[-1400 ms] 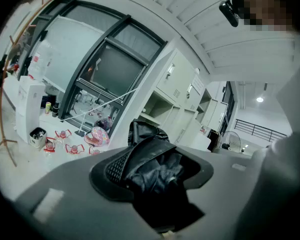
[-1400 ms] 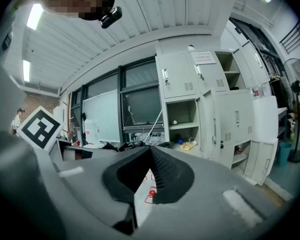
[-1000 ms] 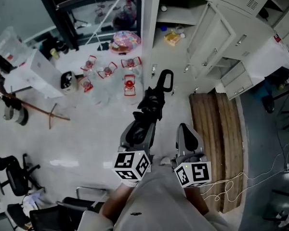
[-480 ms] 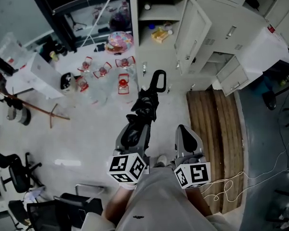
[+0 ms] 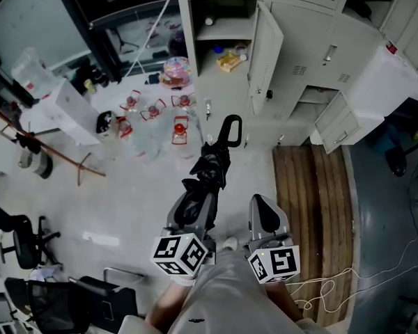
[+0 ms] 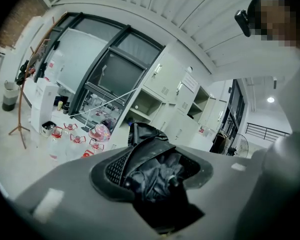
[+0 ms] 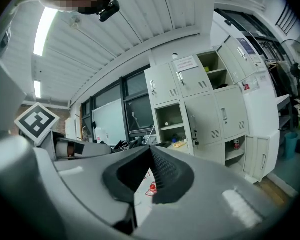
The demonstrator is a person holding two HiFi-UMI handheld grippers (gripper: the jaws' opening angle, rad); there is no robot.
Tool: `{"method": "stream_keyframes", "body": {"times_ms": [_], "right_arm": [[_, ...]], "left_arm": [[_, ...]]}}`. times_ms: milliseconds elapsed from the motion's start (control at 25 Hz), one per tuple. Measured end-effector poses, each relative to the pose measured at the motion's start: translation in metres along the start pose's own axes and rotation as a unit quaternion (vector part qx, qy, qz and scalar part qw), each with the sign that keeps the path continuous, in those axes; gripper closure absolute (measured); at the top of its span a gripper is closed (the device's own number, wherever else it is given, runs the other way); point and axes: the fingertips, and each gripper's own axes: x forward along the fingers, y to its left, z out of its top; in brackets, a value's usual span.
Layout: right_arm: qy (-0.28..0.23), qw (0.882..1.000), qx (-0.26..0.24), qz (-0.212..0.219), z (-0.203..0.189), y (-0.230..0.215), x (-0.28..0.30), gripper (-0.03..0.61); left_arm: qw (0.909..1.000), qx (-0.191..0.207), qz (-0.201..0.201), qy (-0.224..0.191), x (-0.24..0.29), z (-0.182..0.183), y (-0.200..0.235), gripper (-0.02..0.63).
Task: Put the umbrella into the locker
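Observation:
A folded black umbrella (image 5: 210, 167) with a hooked handle (image 5: 230, 128) sticks out ahead of my left gripper (image 5: 197, 199), which is shut on its bunched fabric. In the left gripper view the umbrella (image 6: 157, 170) fills the space between the jaws of the left gripper (image 6: 151, 165). My right gripper (image 5: 262, 207) is beside it, shut, with nothing held; in its own view the right gripper (image 7: 151, 151) has its tips meeting. The grey locker (image 5: 219, 61) stands ahead across the floor, one compartment open with its door (image 5: 265, 51) swung right. Small items lie on its shelves.
Several clear water jugs with red caps (image 5: 153, 107) stand on the floor left of the locker, by a pink object (image 5: 178, 71). A wooden pallet (image 5: 313, 200) lies to the right, with a cable (image 5: 348, 273) near it. A wooden stand (image 5: 56, 155) and office chair (image 5: 21, 245) are at the left.
Both grippers and the umbrella have been carried forward toward the lockers. The open compartment now sits more squarely ahead. The left gripper's hold on the umbrella is unchanged.

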Motion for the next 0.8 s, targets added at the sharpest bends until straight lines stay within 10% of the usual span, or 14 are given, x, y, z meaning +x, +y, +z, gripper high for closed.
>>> {"method": "stream_keyframes", "body": {"times_ms": [800], "right_arm": [[0.012,1.0,0.004,0.004,0.007,-0.03,0.033,0.577]], "left_arm": [[0.9989,-0.041,0.013,0.016,0.04,-0.001,0.015,0.365]]}}
